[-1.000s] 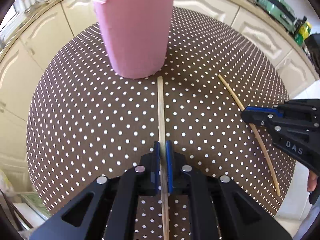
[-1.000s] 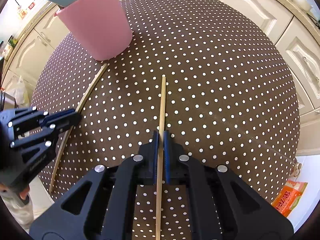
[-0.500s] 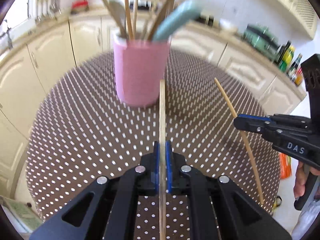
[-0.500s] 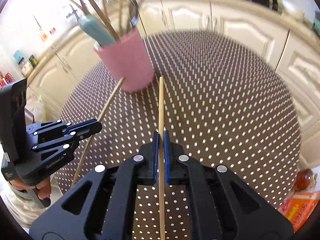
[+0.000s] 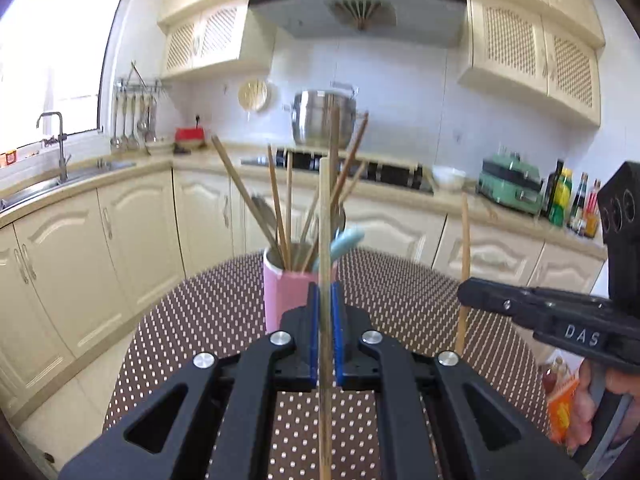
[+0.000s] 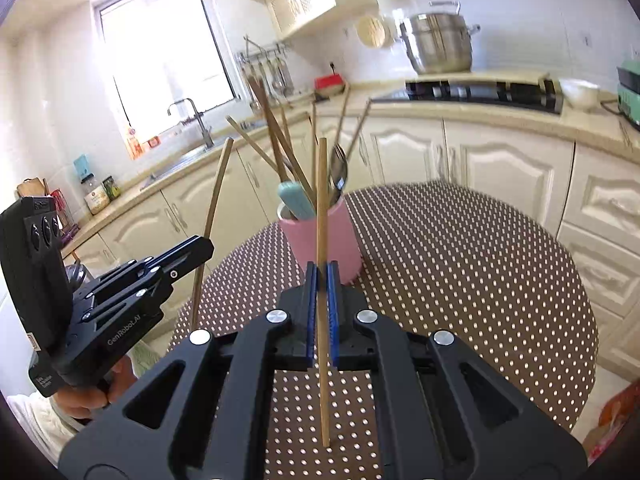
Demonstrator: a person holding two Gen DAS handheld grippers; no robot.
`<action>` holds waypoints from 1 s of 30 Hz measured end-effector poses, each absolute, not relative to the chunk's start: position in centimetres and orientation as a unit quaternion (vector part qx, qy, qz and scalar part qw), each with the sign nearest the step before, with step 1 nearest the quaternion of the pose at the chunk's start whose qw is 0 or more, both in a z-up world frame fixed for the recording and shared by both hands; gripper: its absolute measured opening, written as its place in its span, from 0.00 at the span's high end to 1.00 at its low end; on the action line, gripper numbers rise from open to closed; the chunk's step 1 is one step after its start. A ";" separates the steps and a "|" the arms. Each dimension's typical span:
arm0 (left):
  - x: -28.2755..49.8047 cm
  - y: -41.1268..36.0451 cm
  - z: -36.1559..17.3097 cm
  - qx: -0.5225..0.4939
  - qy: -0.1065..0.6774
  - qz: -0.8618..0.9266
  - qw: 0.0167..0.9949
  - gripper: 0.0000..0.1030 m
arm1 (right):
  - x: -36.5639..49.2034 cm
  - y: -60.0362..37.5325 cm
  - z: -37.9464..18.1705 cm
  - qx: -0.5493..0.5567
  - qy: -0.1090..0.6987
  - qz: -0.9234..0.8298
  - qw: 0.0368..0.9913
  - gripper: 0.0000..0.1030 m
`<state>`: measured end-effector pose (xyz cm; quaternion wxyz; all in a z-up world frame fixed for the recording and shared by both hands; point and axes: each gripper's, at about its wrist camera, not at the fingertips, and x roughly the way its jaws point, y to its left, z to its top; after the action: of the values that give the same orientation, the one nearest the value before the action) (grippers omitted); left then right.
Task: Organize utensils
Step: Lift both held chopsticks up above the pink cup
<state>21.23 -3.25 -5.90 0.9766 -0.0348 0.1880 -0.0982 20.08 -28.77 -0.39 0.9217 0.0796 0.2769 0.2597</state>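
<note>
A wooden chopstick point(image 5: 325, 240) is clamped between the blue pads of the left gripper point(image 5: 325, 300), jaws pressed onto it; the stick is held roughly upright, its tip reaching above the holder in this view. A second chopstick point(image 6: 322, 220) is pinched the same way by the right gripper point(image 6: 322, 280), also near vertical, with its lower end seen above the tablecloth point(image 6: 460, 260) (contact with the cloth cannot be told). Each gripper is seen in the other's view: the right one at the right edge of the left wrist view, its stick standing upright through the closed jaws; the left one at the left of the right wrist view, its stick leaning slightly.

The pink holder point(image 6: 328, 240) is stood on the brown polka-dot tablecloth, just beyond both grippers' fingertips. It is already filled with several chopsticks, a metal fork point(image 6: 339, 168) and a utensil with a pale blue handle point(image 6: 296, 200), all leaning at different angles. Both held sticks are apart from the holder, in front of it.

Behind the table, cream cabinets point(image 5: 132, 232), a sink with tap point(image 5: 60, 148), a hob point(image 6: 480, 90) and a steel pot point(image 6: 436, 44) are seen (background blurred in places). An orange packet point(image 5: 562, 408) is visible low at the right of the left wrist view.
</note>
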 end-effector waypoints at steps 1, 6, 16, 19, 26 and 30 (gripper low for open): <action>21.1 -3.2 -5.5 -0.036 0.177 -0.100 0.978 0.94 | 20.8 -28.5 -1.0 0.079 0.273 0.261 0.923 0.95; 21.0 -2.5 -4.6 -0.054 0.131 -0.105 0.984 0.94 | 21.7 -28.1 -0.5 0.085 0.247 0.264 0.929 0.95; 22.6 0.2 -2.3 -0.110 0.031 -0.106 0.988 0.94 | 22.8 -27.9 3.3 0.095 0.161 0.249 0.950 0.95; 23.7 1.2 -1.5 -0.129 0.007 -0.106 0.986 0.94 | 23.7 -28.0 4.0 0.099 0.137 0.243 0.955 0.95; 27.3 2.1 -0.8 -0.155 -0.039 -0.095 0.983 0.94 | 26.9 -27.7 5.5 0.096 0.091 0.228 0.965 0.95; 29.7 2.0 -0.7 -0.151 -0.040 -0.093 0.983 0.94 | 28.4 -27.1 5.9 0.091 0.071 0.229 0.967 0.95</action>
<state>29.68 2.00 -0.67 0.9834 -0.1508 -0.0402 -0.0927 28.35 -27.14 5.88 0.9665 0.0909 0.0715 0.2290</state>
